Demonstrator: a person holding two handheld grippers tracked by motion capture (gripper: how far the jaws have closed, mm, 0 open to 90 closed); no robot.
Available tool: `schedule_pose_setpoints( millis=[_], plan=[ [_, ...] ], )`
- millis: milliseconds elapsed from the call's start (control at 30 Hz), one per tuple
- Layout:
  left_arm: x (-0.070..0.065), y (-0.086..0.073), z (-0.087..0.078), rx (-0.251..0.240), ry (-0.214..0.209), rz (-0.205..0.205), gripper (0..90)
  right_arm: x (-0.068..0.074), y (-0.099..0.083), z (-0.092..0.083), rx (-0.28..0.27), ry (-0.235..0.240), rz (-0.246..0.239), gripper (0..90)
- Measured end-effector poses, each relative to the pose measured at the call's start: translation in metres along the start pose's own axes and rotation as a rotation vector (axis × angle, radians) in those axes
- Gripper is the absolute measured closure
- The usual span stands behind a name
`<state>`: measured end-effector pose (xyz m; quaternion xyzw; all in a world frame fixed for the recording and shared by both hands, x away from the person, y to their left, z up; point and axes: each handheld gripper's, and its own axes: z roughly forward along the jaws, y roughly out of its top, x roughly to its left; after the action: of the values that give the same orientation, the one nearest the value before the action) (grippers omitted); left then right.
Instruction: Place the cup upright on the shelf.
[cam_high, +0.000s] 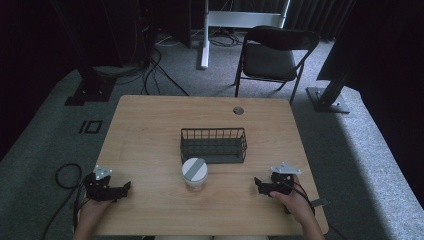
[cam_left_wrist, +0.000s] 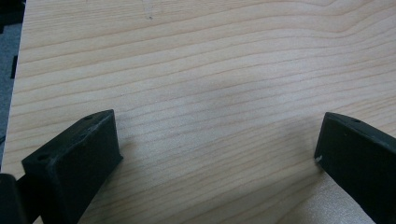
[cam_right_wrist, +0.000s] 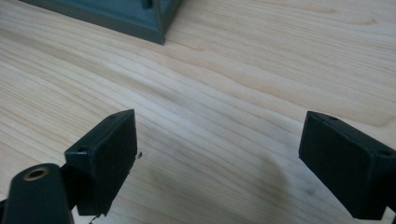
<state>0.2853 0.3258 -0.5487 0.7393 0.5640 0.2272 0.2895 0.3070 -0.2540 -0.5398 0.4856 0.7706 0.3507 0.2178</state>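
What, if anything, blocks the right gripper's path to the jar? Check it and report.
Nothing visible does. The right gripper rests open near the table's right edge, and only bare wood lies between it and the jar. The wire basket stands behind the jar, off that line.

1. High view: dim room, dark towards the far corners; table (cam_high: 150, 130) evenly lit, a brighter strip on the floor (cam_high: 360, 150) to the right.
2. Gripper views: soft, bright light, faint shadows under the jaws.
3. Near jaws slightly blurred; wood grain sharp.
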Motion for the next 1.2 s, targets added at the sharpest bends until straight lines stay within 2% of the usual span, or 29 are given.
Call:
schedule_pose_setpoints(
  millis=[300,1200],
  plan=[
    [0.000,0.000,0.000,0.000,0.000,0.000,0.1,0.009,0.007,0.000,-0.010,0.018,-0.020,11.3],
    [0.000,0.000,0.000,-0.001,0.000,-0.002,0.1,0.055,0.025,0.010,-0.029,0.136,-0.116,11.4]
  ],
)
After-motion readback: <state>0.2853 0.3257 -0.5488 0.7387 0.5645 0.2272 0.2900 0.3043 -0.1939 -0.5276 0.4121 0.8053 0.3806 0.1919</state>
